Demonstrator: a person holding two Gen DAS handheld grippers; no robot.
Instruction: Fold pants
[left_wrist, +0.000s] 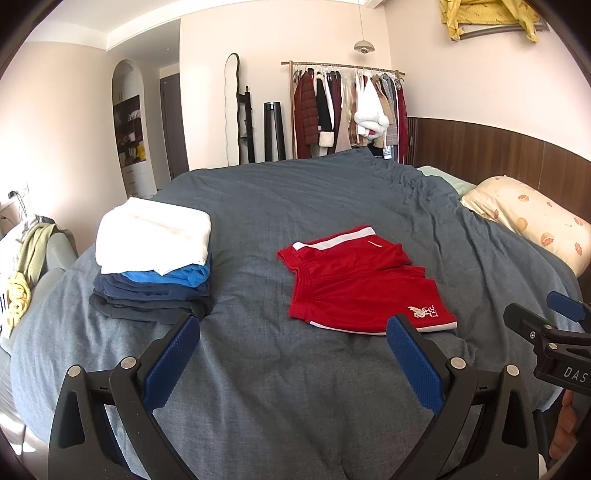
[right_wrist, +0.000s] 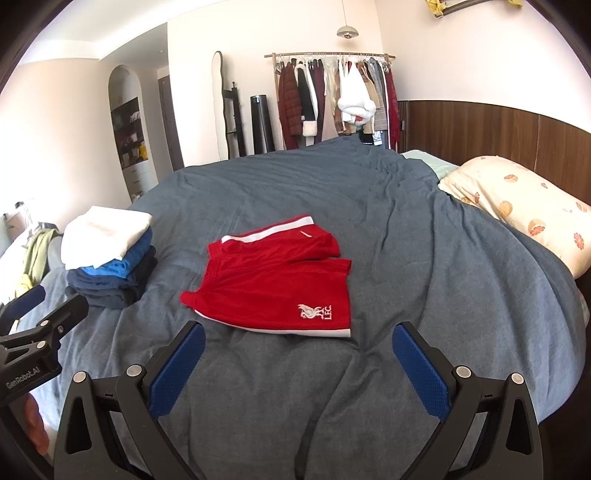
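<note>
Grey-blue duvet (left_wrist: 295, 229) covers the bed that fills both views, and the red shorts (left_wrist: 362, 284) lie on it near the middle, just beyond the grippers. They are spread mostly flat with some bunching along the far side; a white stripe runs along the far edge, white trim lines the near hem, and a white bird crest with "LFC" sits at the near right corner. The left gripper (left_wrist: 291, 369) hangs over the duvet with its blue pads (left_wrist: 171, 365) spread wide, holding nothing, its right fingertip just short of the near hem. The right gripper (right_wrist: 299, 373) is likewise wide open and empty, near the hem but apart from the shorts. To the left of the shorts, well apart, stands a pile of folded clothes (left_wrist: 155, 266): dark items below, a blue one, a white one on top. A floral pillow (left_wrist: 532, 221) rests at the right edge of the bed. Beyond the bed, a clothes rack (left_wrist: 347, 110) stands at the far wall, with a tall mirror (left_wrist: 232, 110) to its left.
</note>
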